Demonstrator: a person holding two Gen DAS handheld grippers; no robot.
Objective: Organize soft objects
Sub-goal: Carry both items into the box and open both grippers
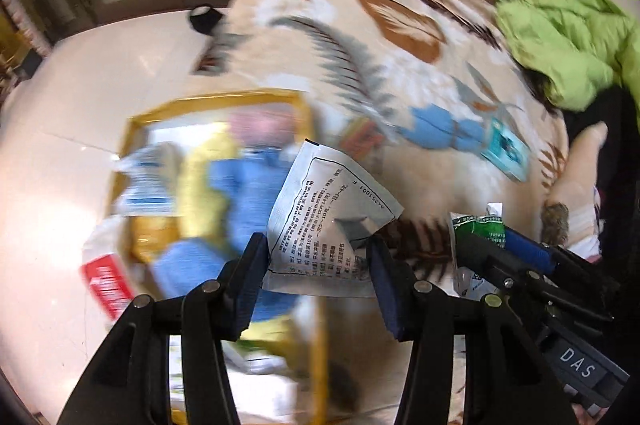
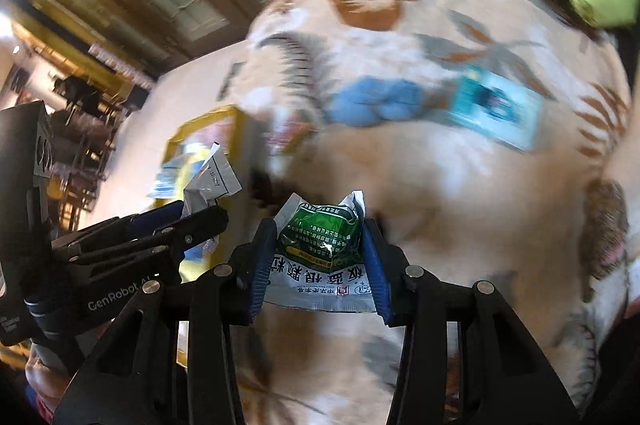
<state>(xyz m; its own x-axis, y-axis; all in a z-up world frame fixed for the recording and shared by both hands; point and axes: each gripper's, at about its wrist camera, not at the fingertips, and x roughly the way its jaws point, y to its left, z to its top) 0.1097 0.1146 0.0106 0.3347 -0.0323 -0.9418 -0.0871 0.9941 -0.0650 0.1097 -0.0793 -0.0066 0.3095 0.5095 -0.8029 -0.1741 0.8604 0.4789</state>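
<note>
My left gripper is shut on a silver sachet with black printed text, held in the air above the bed edge. It also shows in the right wrist view. My right gripper is shut on a green and white sachet, crumpled between the pads; it shows at the right of the left wrist view. A yellow-rimmed box stands on the floor below left and holds blue, yellow and pink soft items.
A patterned beige blanket covers the bed. On it lie a blue cloth, a teal packet and a green jacket. A red and white packet lies on the pale floor by the box.
</note>
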